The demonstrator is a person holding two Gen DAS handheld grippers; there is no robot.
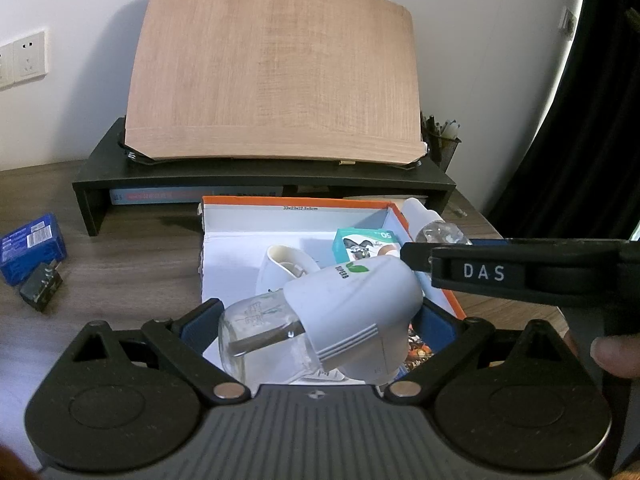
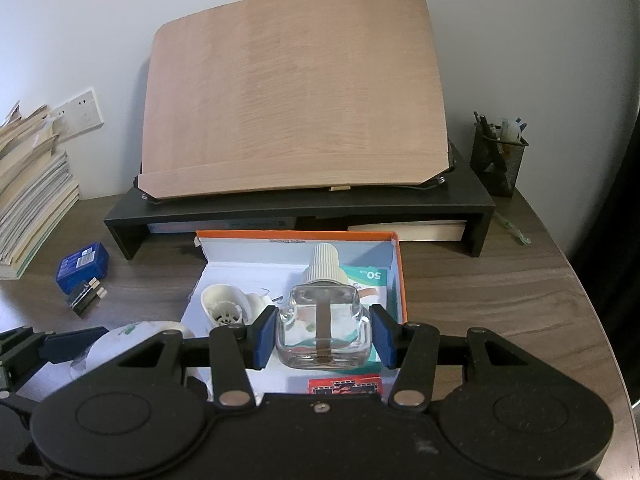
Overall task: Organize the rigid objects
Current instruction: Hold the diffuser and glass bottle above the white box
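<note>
Both views near, over box (image 1: pixel 296 216)

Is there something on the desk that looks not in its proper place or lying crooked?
Yes. A blue box and a small black block lie skewed on the wooden desk, left of the open orange-edged box where the other items are gathered. A green pen also lies loose behind the mesh pen holder.

Orange-rimmed box (image 2: pixel 394 280), blue-padded jaws, clear bottle (image 2: pixel 324 328)

Paper stack (image 2: pixel 28 184) cut off at left, box (image 1: pixel 296 216) floor partly hidden.
</note>
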